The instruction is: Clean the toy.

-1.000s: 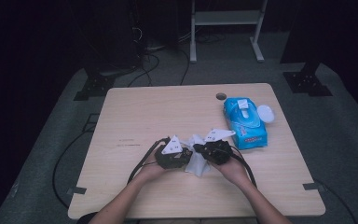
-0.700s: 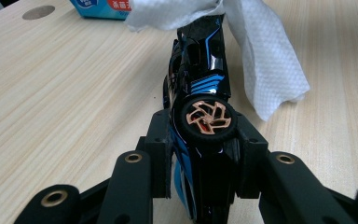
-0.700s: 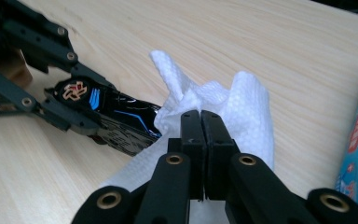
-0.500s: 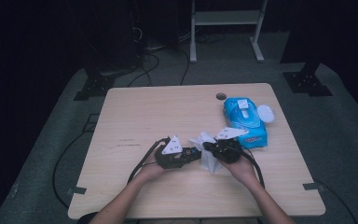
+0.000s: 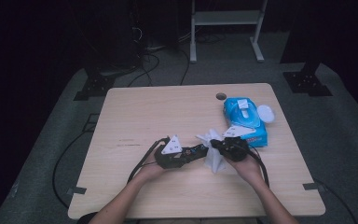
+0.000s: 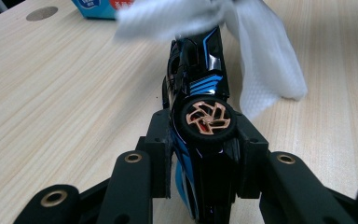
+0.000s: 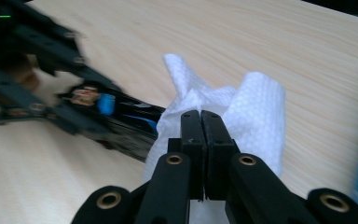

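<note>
A black and blue toy car (image 6: pixel 200 116) with copper wheels lies on its side between the jaws of my left gripper (image 6: pixel 205 154), which is shut on it; the same toy car (image 5: pixel 196 151) shows in the high view, held by the left gripper (image 5: pixel 200 151). My right gripper (image 7: pixel 201 122) is shut on a white wipe (image 7: pixel 256 112) and holds it against the car's front end (image 7: pixel 121 116). The wipe (image 6: pixel 261 65) drapes over the car's far end. From above, the wipe (image 5: pixel 213 149) sits between both hands, with the right gripper (image 5: pixel 216 145) just right of it.
A blue pack of wet wipes (image 5: pixel 244 116) lies at the table's right, its white lid (image 5: pixel 265 113) flipped open. A round cable hole (image 5: pixel 221 96) is in the wooden tabletop (image 5: pixel 144 112). Cables trail from both grippers toward the front edge.
The right hand has shifted rightward with the wipe, away from the left gripper. The left hand and the car have stayed put.
</note>
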`<state>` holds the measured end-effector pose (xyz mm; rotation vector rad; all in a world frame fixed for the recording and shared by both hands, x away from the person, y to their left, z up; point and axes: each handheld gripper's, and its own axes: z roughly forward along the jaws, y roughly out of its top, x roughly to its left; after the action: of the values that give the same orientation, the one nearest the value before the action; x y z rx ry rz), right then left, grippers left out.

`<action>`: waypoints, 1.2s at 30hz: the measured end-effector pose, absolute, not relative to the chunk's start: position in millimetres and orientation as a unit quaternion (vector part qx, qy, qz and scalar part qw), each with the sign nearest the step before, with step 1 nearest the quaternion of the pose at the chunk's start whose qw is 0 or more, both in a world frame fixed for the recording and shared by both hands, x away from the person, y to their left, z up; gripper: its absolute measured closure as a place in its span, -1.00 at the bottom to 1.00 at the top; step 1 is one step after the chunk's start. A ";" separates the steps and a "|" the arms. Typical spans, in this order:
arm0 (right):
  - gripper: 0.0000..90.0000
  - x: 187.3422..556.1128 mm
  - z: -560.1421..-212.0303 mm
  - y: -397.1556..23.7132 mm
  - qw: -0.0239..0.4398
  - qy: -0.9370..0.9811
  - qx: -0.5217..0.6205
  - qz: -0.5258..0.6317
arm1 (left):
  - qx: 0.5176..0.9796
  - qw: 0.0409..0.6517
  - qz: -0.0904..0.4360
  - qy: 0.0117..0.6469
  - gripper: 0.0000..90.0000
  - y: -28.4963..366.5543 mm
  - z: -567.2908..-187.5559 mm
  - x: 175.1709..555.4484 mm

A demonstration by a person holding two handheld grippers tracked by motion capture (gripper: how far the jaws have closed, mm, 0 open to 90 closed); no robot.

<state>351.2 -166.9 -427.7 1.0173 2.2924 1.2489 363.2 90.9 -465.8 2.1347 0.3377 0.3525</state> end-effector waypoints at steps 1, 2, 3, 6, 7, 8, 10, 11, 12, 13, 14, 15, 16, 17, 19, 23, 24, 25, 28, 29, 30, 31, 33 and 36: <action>0.96 350.3 -427.6 -159.7 0.168 0.811 0.346 0.440 | 0.867 0.457 0.143 0.138 0.43 90.7 -465.6 362.7; 0.96 349.2 -427.7 -151.9 0.163 0.815 0.337 0.442 | 0.868 0.456 0.144 0.137 0.43 90.8 -465.4 362.7; 0.96 348.2 -427.8 -144.5 0.154 0.819 0.328 0.444 | 0.868 0.455 0.145 0.137 0.43 90.9 -465.2 362.6; 0.96 346.9 -427.0 -131.3 0.161 0.830 0.304 0.438 | 0.868 0.456 0.142 0.139 0.43 92.9 -465.3 363.4; 0.96 347.8 -426.8 -132.2 0.161 0.830 0.306 0.438 | 0.867 0.456 0.143 0.139 0.43 93.3 -465.3 363.7; 0.96 349.3 -426.8 -135.7 0.164 0.827 0.311 0.438 | 0.866 0.457 0.144 0.139 0.43 93.5 -465.3 363.6; 0.96 353.0 -427.0 -148.8 0.172 0.818 0.331 0.437 | 0.867 0.456 0.145 0.138 0.43 93.6 -464.9 363.2; 0.96 354.5 -427.1 -156.8 0.177 0.813 0.342 0.436 | 0.868 0.455 0.145 0.137 0.43 93.6 -464.7 363.1; 0.96 356.0 -427.3 -167.3 0.185 0.808 0.354 0.433 | 0.867 0.456 0.144 0.138 0.43 93.6 -464.6 363.1; 0.96 357.2 -428.0 -175.5 0.185 0.802 0.365 0.434 | 0.868 0.455 0.144 0.138 0.43 93.8 -464.4 363.3; 0.96 358.0 -428.8 -180.8 0.187 0.800 0.375 0.431 | 0.867 0.456 0.144 0.139 0.43 93.7 -464.7 363.4; 0.96 358.9 -430.3 -186.1 0.187 0.799 0.383 0.425 | 0.867 0.457 0.143 0.139 0.43 93.8 -464.9 363.6; 0.96 358.7 -432.3 -189.7 0.183 0.796 0.389 0.426 | 0.867 0.456 0.143 0.138 0.43 93.9 -464.8 363.8; 0.96 358.3 -432.9 -190.6 0.178 0.794 0.392 0.431 | 0.868 0.455 0.143 0.138 0.43 93.8 -464.6 363.9; 0.96 357.5 -431.2 -186.2 0.173 0.794 0.381 0.442 | 0.869 0.454 0.144 0.138 0.43 92.8 -464.1 363.9; 0.96 354.9 -423.3 -164.5 0.160 0.804 0.348 0.454 | 0.868 0.454 0.146 0.137 0.43 92.0 -464.2 362.7; 0.96 354.8 -422.8 -159.8 0.163 0.808 0.341 0.452 | 0.868 0.454 0.146 0.137 0.43 92.1 -464.1 362.6; 0.96 355.4 -422.9 -157.1 0.169 0.812 0.336 0.447 | 0.868 0.454 0.146 0.137 0.43 92.6 -464.1 362.5; 0.96 360.9 -427.6 -163.6 0.176 0.807 0.354 0.439 | 0.867 0.458 0.145 0.135 0.43 94.3 -463.4 362.3; 0.96 363.8 -430.3 -171.7 0.168 0.799 0.367 0.447 | 0.867 0.457 0.146 0.134 0.43 94.3 -463.0 362.0; 0.96 365.0 -431.5 -176.0 0.159 0.792 0.375 0.454 | 0.867 0.457 0.146 0.133 0.43 94.1 -462.7 361.8; 0.96 365.1 -432.4 -179.5 0.154 0.788 0.382 0.457 | 0.867 0.458 0.147 0.132 0.44 93.5 -462.1 361.8; 0.96 363.2 -431.5 -180.6 0.169 0.789 0.383 0.450 | 0.868 0.455 0.148 0.131 0.44 93.3 -461.3 361.5; 0.96 361.9 -431.1 -182.3 0.179 0.788 0.388 0.443 | 0.869 0.454 0.148 0.132 0.43 94.7 -461.3 361.0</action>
<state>361.9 -182.3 -431.1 1.0960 2.2282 1.2523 361.0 94.7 -461.3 2.1436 0.3266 0.3665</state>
